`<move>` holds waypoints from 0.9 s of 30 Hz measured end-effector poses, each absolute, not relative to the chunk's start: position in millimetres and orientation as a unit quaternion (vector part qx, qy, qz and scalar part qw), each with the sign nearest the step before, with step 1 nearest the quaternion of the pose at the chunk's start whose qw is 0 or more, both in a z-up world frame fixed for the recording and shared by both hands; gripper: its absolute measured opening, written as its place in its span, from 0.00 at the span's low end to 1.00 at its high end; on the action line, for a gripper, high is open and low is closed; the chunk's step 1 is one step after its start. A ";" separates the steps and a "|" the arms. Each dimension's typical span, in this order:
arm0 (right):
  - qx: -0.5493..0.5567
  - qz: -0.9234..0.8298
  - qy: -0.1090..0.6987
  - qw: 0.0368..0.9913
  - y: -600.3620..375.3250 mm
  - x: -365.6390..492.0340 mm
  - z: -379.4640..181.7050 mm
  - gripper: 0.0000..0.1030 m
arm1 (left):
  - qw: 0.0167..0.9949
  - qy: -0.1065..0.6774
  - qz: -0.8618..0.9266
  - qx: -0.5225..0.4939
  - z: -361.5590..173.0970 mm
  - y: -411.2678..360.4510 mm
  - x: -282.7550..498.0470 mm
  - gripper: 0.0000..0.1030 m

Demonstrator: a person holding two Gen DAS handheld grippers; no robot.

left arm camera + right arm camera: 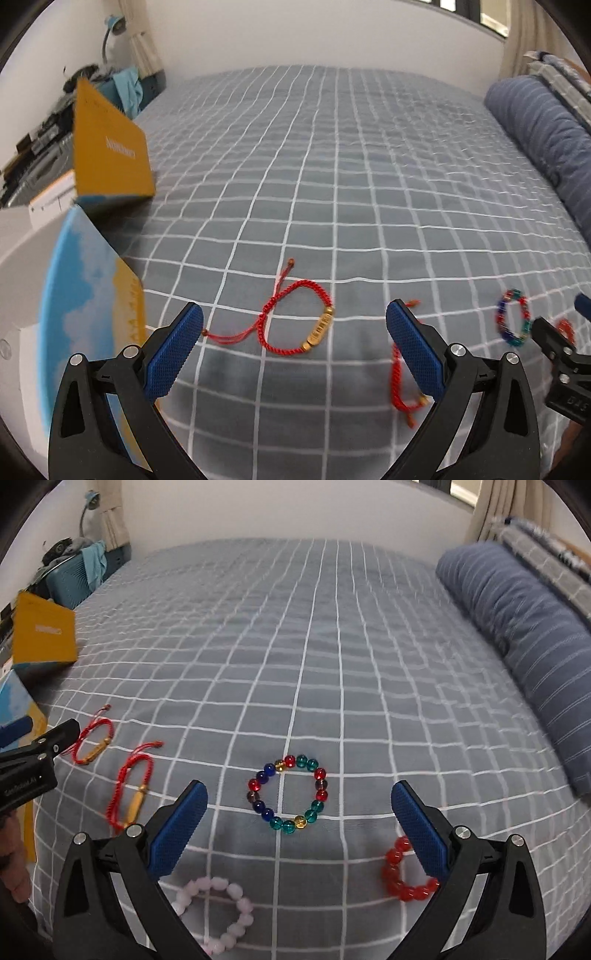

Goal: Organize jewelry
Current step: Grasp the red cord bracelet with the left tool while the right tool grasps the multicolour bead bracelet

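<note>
Several bracelets lie on the grey checked bed. In the left wrist view a red cord bracelet with a gold tube [299, 321] lies just ahead between the open fingers of my left gripper [294, 325]. A second red cord bracelet [402, 384] lies partly behind the right finger. In the right wrist view a multicoloured bead bracelet [288, 794] lies ahead of my open, empty right gripper [299, 801]. A pink bead bracelet [218, 912] and a red bead bracelet [402, 875] lie nearer, partly hidden by the fingers. The two cord bracelets also show there, one far left [92, 742] and one nearer [131, 786].
An open box with a yellow lid [110, 147] and a blue-sky print [74, 295] stands at the bed's left edge. A blue striped pillow [524, 627] lies along the right. The right gripper shows at the left wrist view's right edge [557, 347].
</note>
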State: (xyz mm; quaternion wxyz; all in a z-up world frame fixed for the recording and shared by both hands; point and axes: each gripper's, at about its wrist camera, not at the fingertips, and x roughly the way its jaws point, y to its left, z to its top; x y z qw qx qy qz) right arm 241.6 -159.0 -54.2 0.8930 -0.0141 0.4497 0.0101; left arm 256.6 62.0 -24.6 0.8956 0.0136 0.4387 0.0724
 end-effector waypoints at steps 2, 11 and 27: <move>-0.005 0.011 0.455 0.890 -162.2 246.4 -60.9 0.93 | 0.890 0.448 0.081 0.017 -36.1 66.4 265.8 0.95; 0.006 0.015 0.481 0.877 -164.0 258.3 -85.6 0.83 | 0.876 0.473 0.092 0.016 -65.8 74.0 285.3 0.95; 0.016 0.040 0.507 0.861 -160.0 263.2 -95.6 0.48 | 0.868 0.493 0.058 0.024 -74.1 66.6 286.0 0.65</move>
